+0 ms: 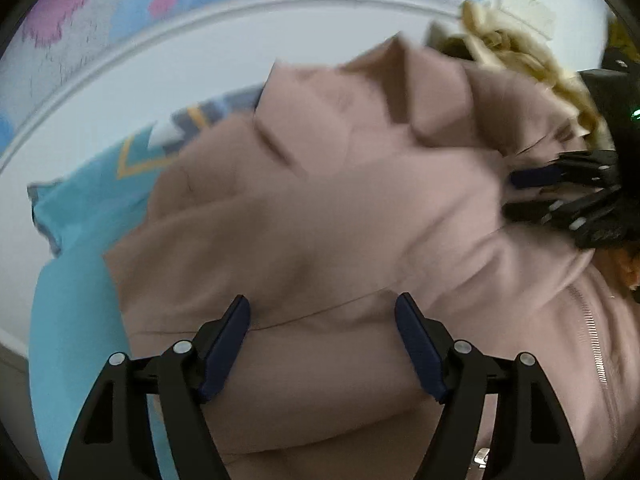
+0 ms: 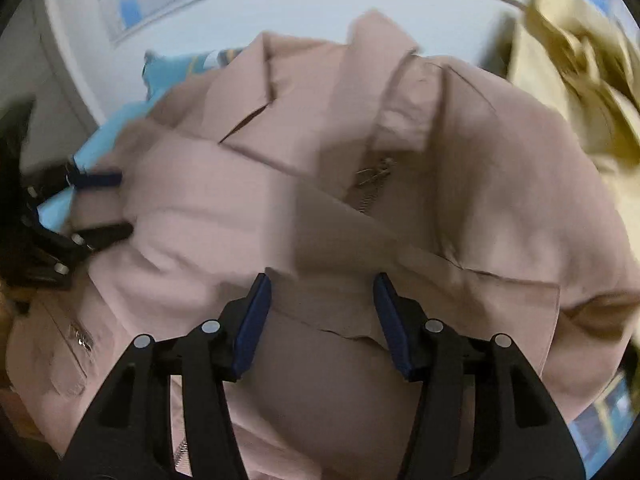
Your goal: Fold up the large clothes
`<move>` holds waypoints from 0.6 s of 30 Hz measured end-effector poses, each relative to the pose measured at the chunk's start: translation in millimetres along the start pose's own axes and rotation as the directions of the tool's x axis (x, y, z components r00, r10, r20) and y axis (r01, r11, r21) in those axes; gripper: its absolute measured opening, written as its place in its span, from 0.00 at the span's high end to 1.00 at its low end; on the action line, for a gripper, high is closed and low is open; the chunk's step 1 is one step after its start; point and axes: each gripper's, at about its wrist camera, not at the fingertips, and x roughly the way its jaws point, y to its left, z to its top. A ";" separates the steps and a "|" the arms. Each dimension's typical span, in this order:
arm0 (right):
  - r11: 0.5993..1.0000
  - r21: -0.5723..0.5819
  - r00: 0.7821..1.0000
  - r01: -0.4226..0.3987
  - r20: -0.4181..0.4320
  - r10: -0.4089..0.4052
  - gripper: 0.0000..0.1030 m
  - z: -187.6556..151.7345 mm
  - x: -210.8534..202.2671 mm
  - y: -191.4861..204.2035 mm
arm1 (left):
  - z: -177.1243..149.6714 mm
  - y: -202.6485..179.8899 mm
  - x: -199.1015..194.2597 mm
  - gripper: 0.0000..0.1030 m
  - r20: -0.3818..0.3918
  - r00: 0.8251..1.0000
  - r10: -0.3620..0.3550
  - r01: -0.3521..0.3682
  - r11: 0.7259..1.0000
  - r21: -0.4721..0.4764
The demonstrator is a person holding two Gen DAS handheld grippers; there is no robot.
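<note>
A white table, ringed by a bright patterned floor mat, carries a pink jacket heaped over a turquoise garment, with a yellowish garment bunched at the far edge. The left gripper and right gripper both hover over the jacket's near folds, fingers spread and pinching nothing. This looks like an early step, spreading or gathering; next, each gripper probably needs to pinch a jacket edge and draw it flat.
</note>
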 end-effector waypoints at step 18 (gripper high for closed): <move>0.939 -0.174 0.954 -0.297 -0.031 0.297 0.42 -66.5 -62.7 109.2 | -94.9 -23.3 -79.7 0.30 0.046 0.998 -0.049 0.044 0.994 0.104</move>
